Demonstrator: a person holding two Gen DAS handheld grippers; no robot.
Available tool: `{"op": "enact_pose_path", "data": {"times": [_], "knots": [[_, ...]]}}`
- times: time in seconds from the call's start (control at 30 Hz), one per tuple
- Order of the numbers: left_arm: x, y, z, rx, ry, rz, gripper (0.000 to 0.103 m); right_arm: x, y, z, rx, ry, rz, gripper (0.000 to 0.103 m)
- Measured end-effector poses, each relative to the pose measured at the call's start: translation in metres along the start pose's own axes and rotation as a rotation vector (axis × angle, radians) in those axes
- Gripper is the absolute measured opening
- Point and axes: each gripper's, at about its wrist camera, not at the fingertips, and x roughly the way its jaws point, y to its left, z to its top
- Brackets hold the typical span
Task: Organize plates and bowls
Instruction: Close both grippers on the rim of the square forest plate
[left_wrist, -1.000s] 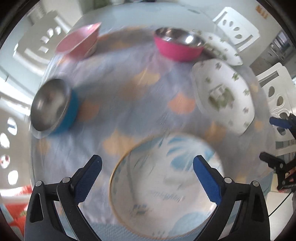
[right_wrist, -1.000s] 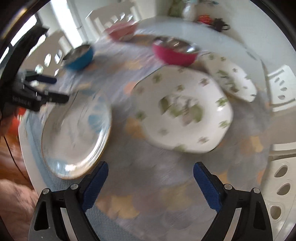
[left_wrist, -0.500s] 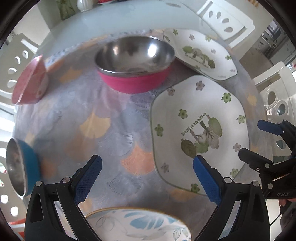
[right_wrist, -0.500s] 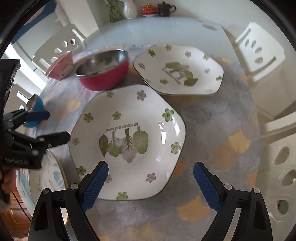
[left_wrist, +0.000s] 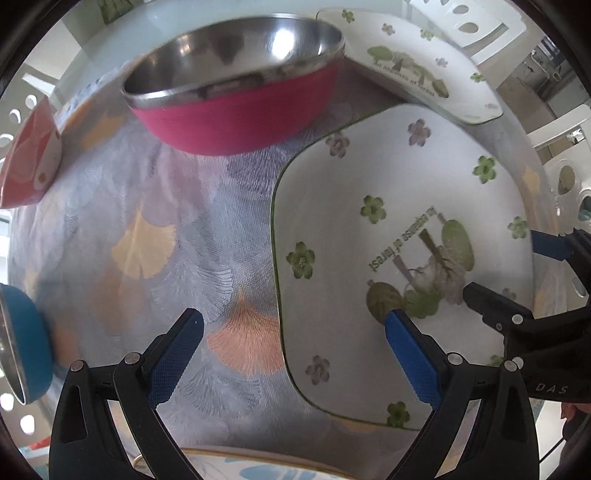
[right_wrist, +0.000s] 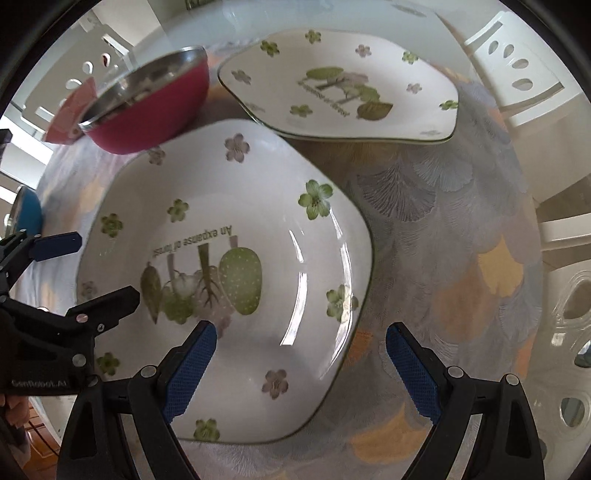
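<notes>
**Both grippers positioned over the near floral plate, jaws wide**

The left gripper (left_wrist: 291, 328) and the right gripper (right_wrist: 301, 341) both point down at the table with jaws spread wide and nothing between the pads. Neither holds anything.

The target appears to be the near floral plate (right_wrist: 258, 206), a white hexagonal dish printed with green leaves and small flowers. It lies flat on the patterned tablecloth (left_wrist: 177, 236). In the left wrist view, the plate's left rim falls between the two fingers: one finger is over cloth, the other over the plate face. In the right wrist view, the plate's right rim sits likewise between the fingers. This straddling suggests a two-sided rim grasp from opposite edges.

A second floral plate (right_wrist: 343, 85) of matching design lies just beyond, its near edge appearing to overlap the first plate's far corner. A likely purpose is stacking the pair.

The pink steel-lined bowl (left_wrist: 236, 92) stands close to the plate's far-left corner; clearance there is tight. A blue bowl (left_wrist: 26, 350) sits at far left.
</notes>
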Motion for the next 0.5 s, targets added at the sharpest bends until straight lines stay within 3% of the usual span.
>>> {"op": "enact_pose_path", "data": {"times": [0.07, 0.17, 0.5], "knots": [[0.005, 0.003, 0.002, -0.018, 0.002, -0.031, 0.103, 0.003, -0.006, 0.0, 0.03, 0.0, 0.031, 0.093], [0.01, 0.003, 0.003, -0.028, 0.001, -0.068, 0.103, 0.008, -0.013, -0.001, 0.059, 0.001, 0.048, 0.103], [0.01, -0.004, -0.004, -0.012, -0.045, -0.067, 0.103, 0.007, -0.014, -0.012, 0.053, -0.03, 0.05, 0.103]]}}
